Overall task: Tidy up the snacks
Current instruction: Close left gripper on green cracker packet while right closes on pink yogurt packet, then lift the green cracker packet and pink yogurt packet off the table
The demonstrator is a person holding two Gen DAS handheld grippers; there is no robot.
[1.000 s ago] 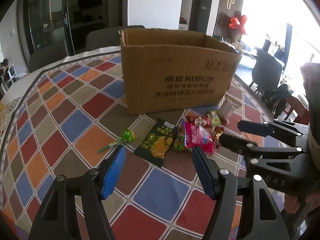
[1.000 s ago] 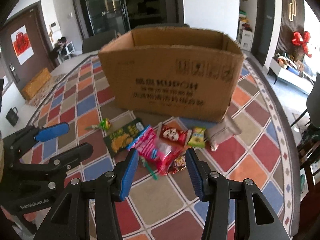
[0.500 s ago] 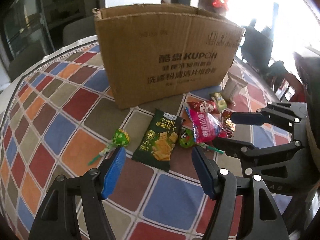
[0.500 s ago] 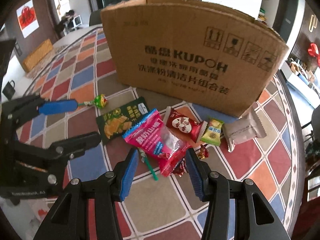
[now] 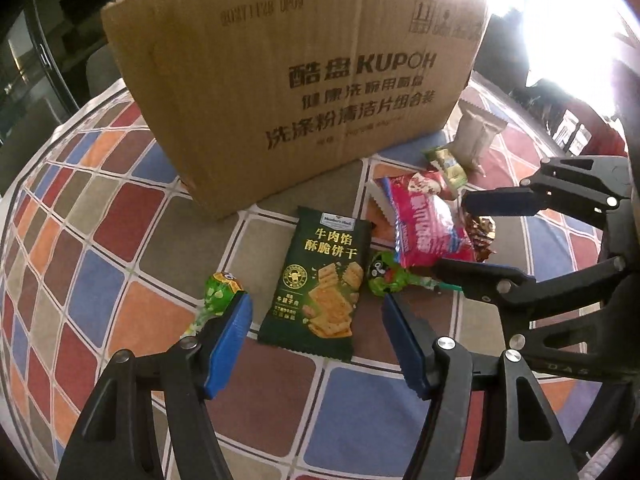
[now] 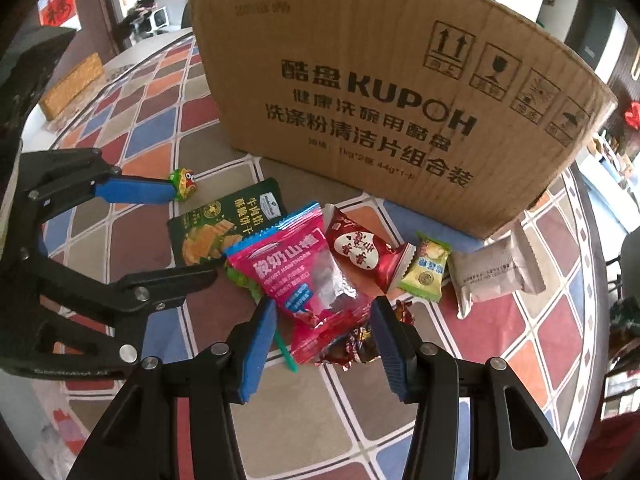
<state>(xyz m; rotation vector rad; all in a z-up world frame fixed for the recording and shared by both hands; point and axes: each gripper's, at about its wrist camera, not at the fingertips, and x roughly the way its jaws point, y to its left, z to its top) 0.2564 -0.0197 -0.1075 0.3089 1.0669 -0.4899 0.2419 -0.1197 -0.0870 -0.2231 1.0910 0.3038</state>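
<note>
A cardboard box [image 5: 296, 80] [image 6: 384, 92] stands behind a row of snacks. My left gripper [image 5: 316, 312] is open, its fingers on either side of the lower end of a dark green cracker packet [image 5: 324, 280] [image 6: 224, 224]. My right gripper [image 6: 324, 312] is open around the near end of a pink hawthorn bag [image 6: 308, 276] [image 5: 424, 228]. One green lollipop [image 5: 218, 290] [image 6: 184, 184] lies left of the cracker packet; another [image 5: 384, 276] lies between packet and pink bag.
Right of the pink bag lie a red heart packet [image 6: 360, 248], a small yellow-green candy [image 6: 426, 266], a grey wrapped cake [image 6: 496, 272] and a foil candy [image 6: 356, 346]. The tablecloth [image 5: 100, 216] is checked in colours. Chairs and glass doors stand beyond the table.
Both grippers have moved forward and down toward the snacks. The left now straddles the cracker packet, the right the pink bag. Both stayed open.
</note>
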